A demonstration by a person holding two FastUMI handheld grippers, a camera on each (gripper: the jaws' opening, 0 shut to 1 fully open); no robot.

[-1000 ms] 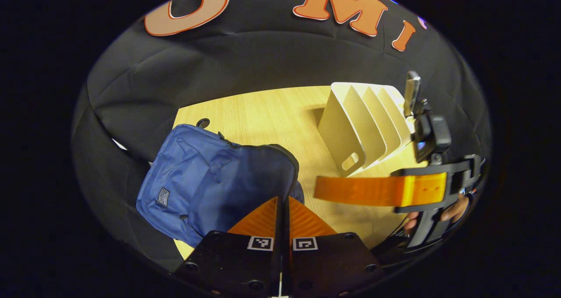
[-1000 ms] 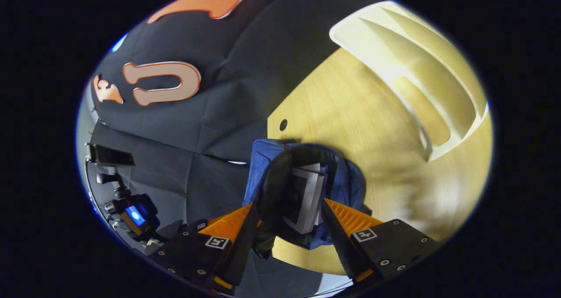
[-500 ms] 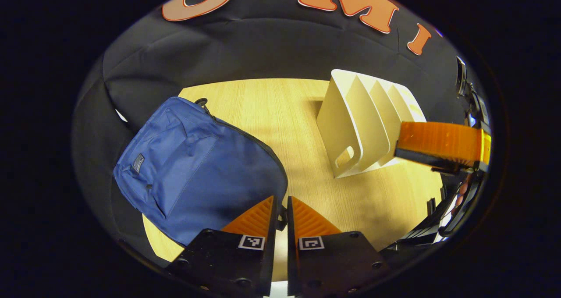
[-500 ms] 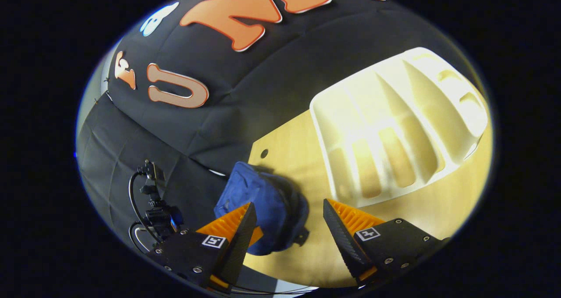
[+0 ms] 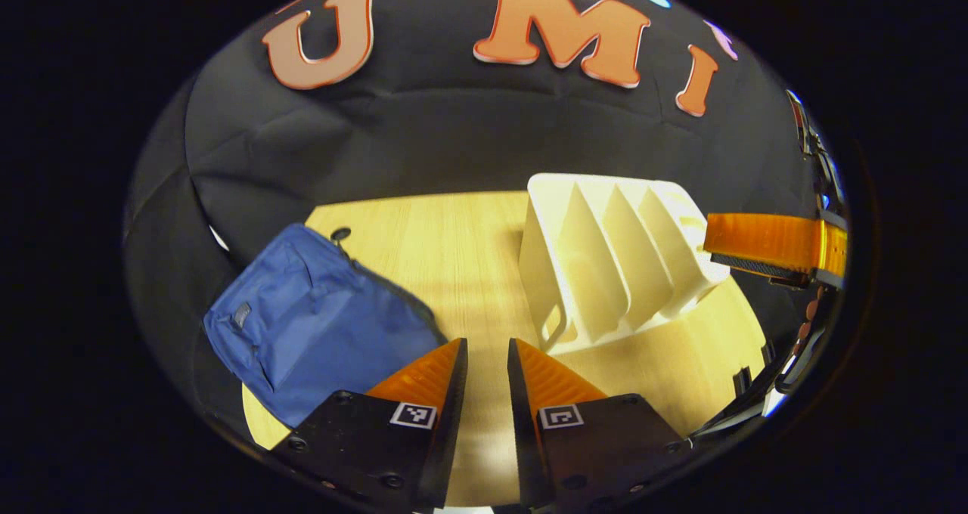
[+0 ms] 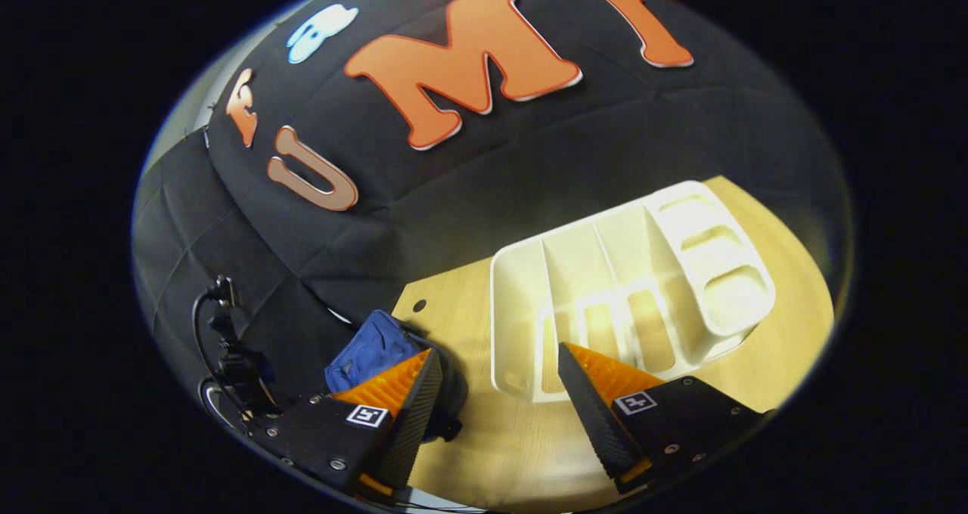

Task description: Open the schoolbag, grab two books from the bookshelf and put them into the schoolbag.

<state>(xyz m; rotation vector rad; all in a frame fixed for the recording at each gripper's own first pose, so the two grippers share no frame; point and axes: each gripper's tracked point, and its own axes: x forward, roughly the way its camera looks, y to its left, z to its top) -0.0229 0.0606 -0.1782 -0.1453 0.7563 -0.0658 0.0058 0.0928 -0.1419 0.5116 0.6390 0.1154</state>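
The blue schoolbag [image 5: 310, 340] lies flat on the wooden table [image 5: 454, 242] at the left, its dark zipper edge turned toward the rack. My left gripper [image 5: 487, 342] hovers over the table just right of the bag, fingers slightly apart with nothing between them. The white bookshelf rack [image 5: 612, 257] stands to the right with no books in its slots. In the right gripper view my right gripper [image 6: 499, 349] is wide open above the table, between the schoolbag [image 6: 370, 348] and the bookshelf rack [image 6: 628, 272]. One finger of the right gripper [image 5: 764, 242] reaches in beside the rack.
A small round hole [image 5: 340, 234] marks the table's back left corner beside the bag. Camera gear on a stand with cables [image 6: 234, 355] sits off the table's left edge. Bare tabletop [image 6: 771, 348] lies to the right of the rack. A hand [image 5: 813, 310] shows at the far right.
Both grippers have drawn back and lifted away from the bag. The left fingers have parted a little. The right gripper has left the bag's mouth, where books showed, and now faces the rack.
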